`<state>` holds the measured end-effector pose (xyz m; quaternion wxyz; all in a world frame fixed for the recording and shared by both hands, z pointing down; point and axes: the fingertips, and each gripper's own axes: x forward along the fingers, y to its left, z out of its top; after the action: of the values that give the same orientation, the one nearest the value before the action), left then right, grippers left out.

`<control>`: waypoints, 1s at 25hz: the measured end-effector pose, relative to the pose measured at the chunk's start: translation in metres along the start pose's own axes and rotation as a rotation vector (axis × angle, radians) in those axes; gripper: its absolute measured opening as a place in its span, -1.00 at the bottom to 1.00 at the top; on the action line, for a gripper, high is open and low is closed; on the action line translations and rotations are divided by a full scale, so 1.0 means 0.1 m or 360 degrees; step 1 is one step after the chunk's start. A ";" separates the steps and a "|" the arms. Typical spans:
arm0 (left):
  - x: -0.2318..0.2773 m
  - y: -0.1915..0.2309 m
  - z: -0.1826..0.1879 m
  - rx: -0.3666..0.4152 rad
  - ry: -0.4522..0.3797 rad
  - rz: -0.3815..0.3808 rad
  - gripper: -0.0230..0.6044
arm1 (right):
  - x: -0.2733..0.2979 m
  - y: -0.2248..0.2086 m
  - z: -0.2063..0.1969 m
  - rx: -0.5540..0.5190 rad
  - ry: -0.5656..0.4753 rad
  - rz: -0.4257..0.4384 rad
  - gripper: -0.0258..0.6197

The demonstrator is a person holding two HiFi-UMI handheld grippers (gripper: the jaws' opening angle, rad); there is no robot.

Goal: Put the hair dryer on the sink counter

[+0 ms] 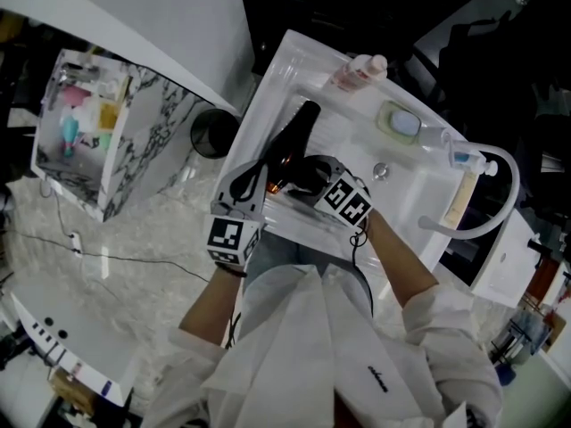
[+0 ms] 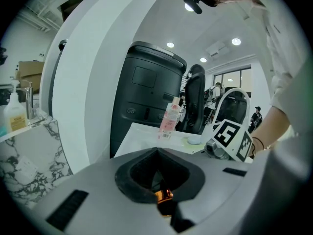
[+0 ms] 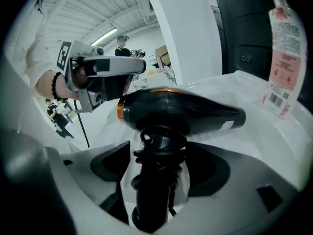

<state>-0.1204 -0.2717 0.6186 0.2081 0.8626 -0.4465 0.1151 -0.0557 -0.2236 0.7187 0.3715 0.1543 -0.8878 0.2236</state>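
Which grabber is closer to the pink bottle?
Right. The right gripper sits mid-counter, in front of the pink bottle; the left gripper is farther off, at the left edge of the sink counter.

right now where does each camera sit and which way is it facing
Head view: on the person's head, facing steeply down at the sink counter; both arms, the left tongs and right tongs show.
Left gripper view: on the left tongs, facing across the counter to the pink bottle; own jaws below, the right tongs' marker cube at right.
Right gripper view: on the right tongs, facing the hair dryer, whose handle stands between its open jaws.
Shared: both gripper views show the pink bottle.
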 end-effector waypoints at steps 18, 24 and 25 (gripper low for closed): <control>-0.19 -0.21 0.33 0.0035 -0.0041 -0.0017 -0.85 | -1.05 0.25 0.57 0.0163 -0.0539 -0.0172 0.15; -0.25 -0.32 0.50 0.0062 -0.0080 -0.0029 -0.85 | -1.59 0.35 0.86 0.0227 -0.0815 -0.0233 -0.17; -0.25 -0.35 0.54 0.0069 -0.0092 -0.0035 -0.85 | -1.66 0.35 0.90 0.0233 -0.0845 -0.0249 -0.20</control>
<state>-0.1054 -0.2608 0.5519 0.1775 0.8748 -0.4402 0.0974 -0.0115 -0.2222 0.5320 0.1301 0.3020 -0.9208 0.2096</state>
